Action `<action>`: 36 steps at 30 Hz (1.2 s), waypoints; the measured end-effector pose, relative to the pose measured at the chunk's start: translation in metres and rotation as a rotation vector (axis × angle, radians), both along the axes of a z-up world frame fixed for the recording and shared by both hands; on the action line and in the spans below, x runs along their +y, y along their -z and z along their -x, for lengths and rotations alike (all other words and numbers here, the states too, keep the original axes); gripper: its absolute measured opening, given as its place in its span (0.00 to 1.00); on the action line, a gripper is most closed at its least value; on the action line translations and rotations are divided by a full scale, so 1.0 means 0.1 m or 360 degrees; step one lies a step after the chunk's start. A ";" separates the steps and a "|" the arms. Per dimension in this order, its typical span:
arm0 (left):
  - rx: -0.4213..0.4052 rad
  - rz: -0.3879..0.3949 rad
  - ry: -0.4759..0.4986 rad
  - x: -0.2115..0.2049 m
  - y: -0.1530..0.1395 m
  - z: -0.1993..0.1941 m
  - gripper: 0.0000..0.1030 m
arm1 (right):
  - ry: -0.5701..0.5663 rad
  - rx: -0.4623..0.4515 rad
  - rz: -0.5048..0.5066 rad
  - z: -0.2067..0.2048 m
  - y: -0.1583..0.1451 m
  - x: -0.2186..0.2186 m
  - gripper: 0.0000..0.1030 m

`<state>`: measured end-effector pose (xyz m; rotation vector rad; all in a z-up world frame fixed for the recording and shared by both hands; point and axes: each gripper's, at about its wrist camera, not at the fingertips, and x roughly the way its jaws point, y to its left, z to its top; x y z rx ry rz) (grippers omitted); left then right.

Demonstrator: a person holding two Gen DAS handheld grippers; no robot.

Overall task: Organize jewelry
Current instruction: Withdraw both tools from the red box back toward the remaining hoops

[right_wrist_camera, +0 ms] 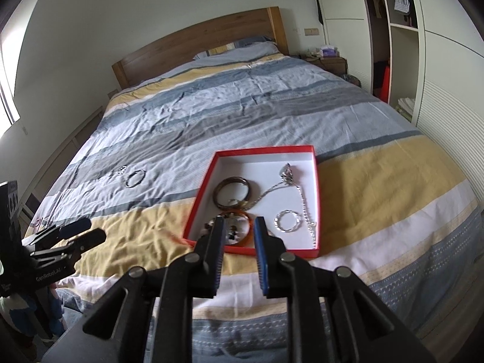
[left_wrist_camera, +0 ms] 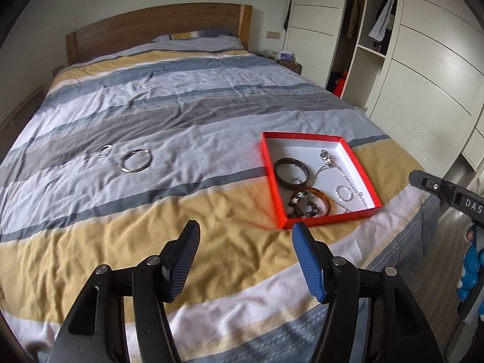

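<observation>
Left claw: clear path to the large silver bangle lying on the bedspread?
Probably yes. The left claw is open and empty, and only bare striped bedspread lies between it and the large silver bangle; the red box sits off to the side.

**Two pieces out, one red box filling up**

One red box (right_wrist_camera: 316,181) sits on the striped bed (left_wrist_camera: 181,96). Inside it: two bangles, one dark (right_wrist_camera: 231,192) and one amber (right_wrist_camera: 246,234), one twisted silver ring bracelet (right_wrist_camera: 287,225), one chain with a pendant (right_wrist_camera: 289,175) and one beaded piece (left_wrist_camera: 302,204). On the cover outside: one silver bangle (left_wrist_camera: 136,160) and one small silver ring (left_wrist_camera: 105,151). Two grippers are in view.
</observation>
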<state>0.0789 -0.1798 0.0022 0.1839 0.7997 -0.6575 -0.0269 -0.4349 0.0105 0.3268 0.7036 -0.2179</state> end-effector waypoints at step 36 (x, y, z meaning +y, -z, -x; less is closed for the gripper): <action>0.0098 -0.0048 -0.0703 2.11 0.50 -0.26 0.78 | -0.0464 0.0143 0.0155 -0.72 0.06 1.39 0.33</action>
